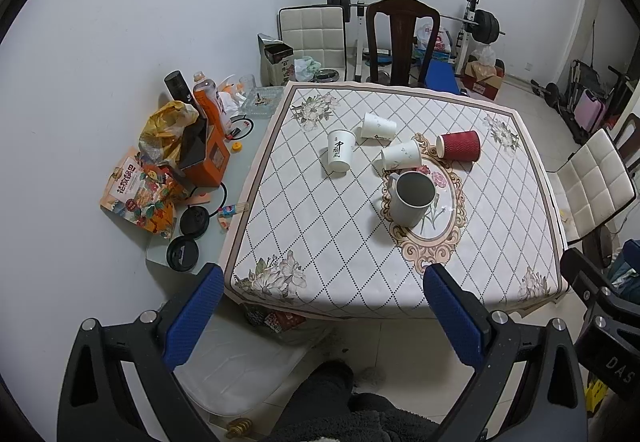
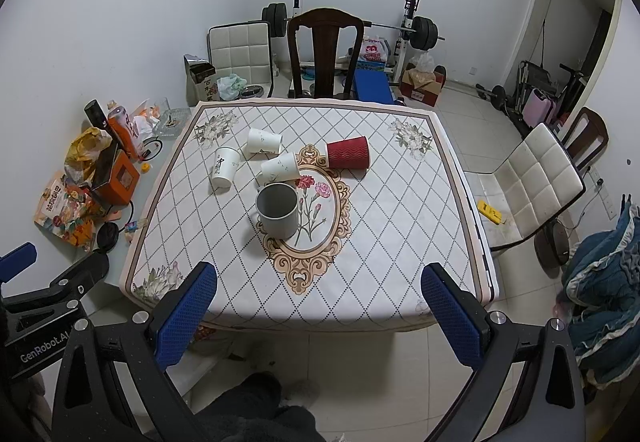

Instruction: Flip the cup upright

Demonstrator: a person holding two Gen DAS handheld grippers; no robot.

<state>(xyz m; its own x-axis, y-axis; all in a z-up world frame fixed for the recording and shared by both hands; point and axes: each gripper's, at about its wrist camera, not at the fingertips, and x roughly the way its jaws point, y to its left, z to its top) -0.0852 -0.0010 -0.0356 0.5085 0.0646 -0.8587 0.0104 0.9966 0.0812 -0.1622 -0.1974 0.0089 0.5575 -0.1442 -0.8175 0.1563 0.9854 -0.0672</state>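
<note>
A red ribbed paper cup lies on its side on the table. Two white paper cups also lie on their sides, seen too in the right wrist view. A white cup with black script stands upright. A grey mug stands upright in the middle. My left gripper and right gripper are both open and empty, held off the table's near edge.
Snack bags, an orange box, bottles and black lids crowd the grey strip left of the cloth. A dark wooden chair stands behind the table, a white padded chair to the right. Weights stand at the back wall.
</note>
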